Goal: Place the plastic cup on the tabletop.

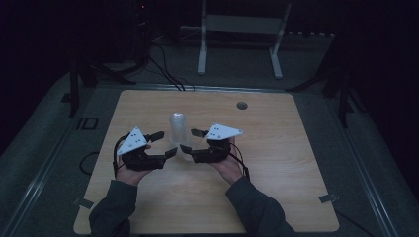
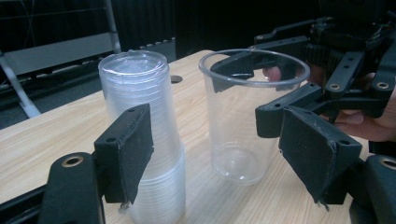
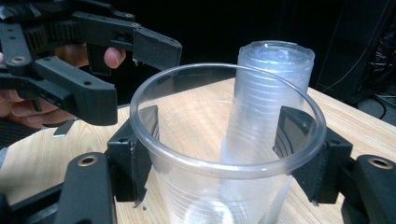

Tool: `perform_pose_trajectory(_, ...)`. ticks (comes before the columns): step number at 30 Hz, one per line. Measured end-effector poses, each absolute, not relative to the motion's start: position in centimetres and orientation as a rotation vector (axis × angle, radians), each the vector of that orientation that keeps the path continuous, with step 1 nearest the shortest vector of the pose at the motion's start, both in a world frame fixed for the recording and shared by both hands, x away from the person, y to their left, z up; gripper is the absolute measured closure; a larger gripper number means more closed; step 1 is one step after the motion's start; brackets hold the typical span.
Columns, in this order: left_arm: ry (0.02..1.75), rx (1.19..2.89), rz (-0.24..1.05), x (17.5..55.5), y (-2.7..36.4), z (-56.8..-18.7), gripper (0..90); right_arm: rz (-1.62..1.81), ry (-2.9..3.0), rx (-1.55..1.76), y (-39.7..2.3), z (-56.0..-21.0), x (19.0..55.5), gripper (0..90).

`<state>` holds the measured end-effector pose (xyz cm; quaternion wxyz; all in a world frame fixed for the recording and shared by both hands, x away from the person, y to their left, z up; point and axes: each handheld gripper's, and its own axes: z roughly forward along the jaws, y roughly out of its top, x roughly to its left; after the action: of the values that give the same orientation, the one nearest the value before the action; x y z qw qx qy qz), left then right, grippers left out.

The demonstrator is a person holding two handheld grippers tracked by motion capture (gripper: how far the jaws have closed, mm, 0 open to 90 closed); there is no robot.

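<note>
Cup (image 3: pixel 224 154): upright mid-bench, clamped between right gripper (image 3: pixel 224 158) jaws. Stack (image 2: pixel 144 135): inverted cups, just beside it. Left gripper (image 2: pixel 219 154): jaws apart, empty, facing both. Bench (image 1: pixel 276 163): wood.

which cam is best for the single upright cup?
Right gripper view: the single cup fills the frame, rim up, between the right gripper fingers. Left gripper view shows it whole beside the inverted cup stack. High view shows it small and dim.
</note>
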<state>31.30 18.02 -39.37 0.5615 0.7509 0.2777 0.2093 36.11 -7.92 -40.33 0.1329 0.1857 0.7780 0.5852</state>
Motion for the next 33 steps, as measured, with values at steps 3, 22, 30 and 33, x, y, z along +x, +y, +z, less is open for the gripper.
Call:
perform_pose_trajectory(3,0.654,1.770,0.491,31.3,18.0,-39.4,26.4,1.693,2.260,0.545,-7.9,-40.6,36.1,30.5)
perform_pose_trajectory(22,0.656,1.762,0.490,31.3,18.1,-39.3,26.4,1.687,2.273,0.552,-7.9,-42.0,36.3,30.4)
perform_pose_trajectory(30,0.653,1.766,0.488,31.4,18.0,-39.3,26.4,1.690,2.284,0.551,-7.8,-42.5,36.3,30.4)
perform_pose_trajectory(33,0.653,1.765,0.488,31.4,18.0,-39.3,26.4,1.693,2.287,0.547,-7.7,-42.7,36.4,30.4)
